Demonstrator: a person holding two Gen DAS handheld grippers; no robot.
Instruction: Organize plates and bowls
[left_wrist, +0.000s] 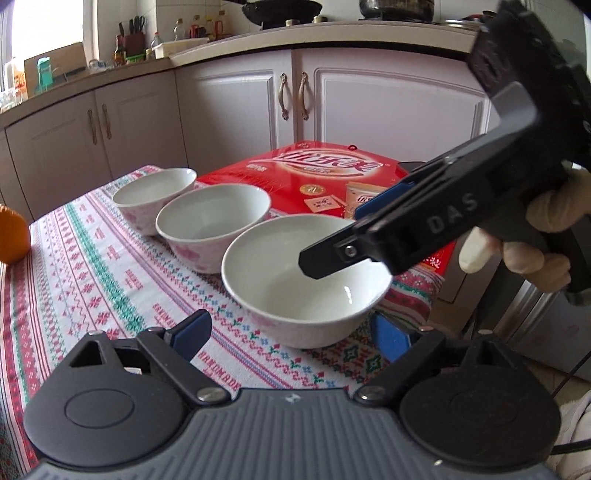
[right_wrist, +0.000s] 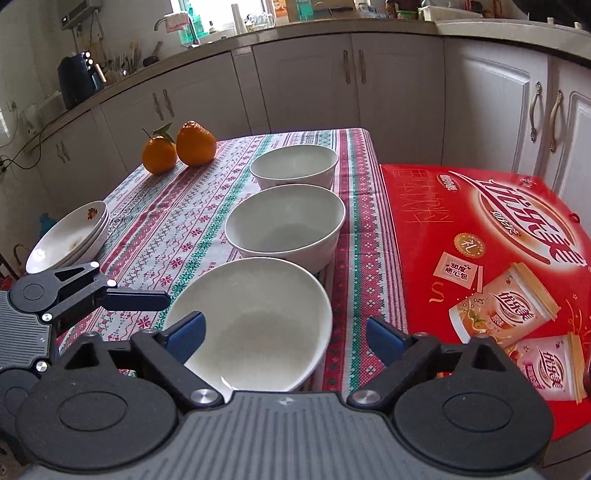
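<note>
Three white bowls are standing in a row on the patterned tablecloth (right_wrist: 177, 229). The nearest bowl (right_wrist: 255, 325) is lying directly ahead of the right gripper (right_wrist: 284, 338), partly between its blue pads; the left pad (right_wrist: 184, 334) is overlapping the bowl's rim in this view, though contact cannot be confirmed, and the right pad is standing clear of it. The middle bowl (right_wrist: 284, 225) and far bowl (right_wrist: 295, 164) are lining up beyond it. A red gift box (right_wrist: 491, 236) is occupying the space just right of the right gripper. A stack of plates (right_wrist: 70, 236) is sitting well to its left, with two oranges (right_wrist: 181, 146) farther ahead on that side.

The left gripper (left_wrist: 291, 332) is angling down toward the same nearest bowl, jaws released and holding nothing. A gloved hand (left_wrist: 532, 236) is holding the right tool above the bowl, one finger reaching over the bowl's interior.

Pale kitchen cabinets (right_wrist: 306, 85) and a cluttered countertop are running behind the table.
</note>
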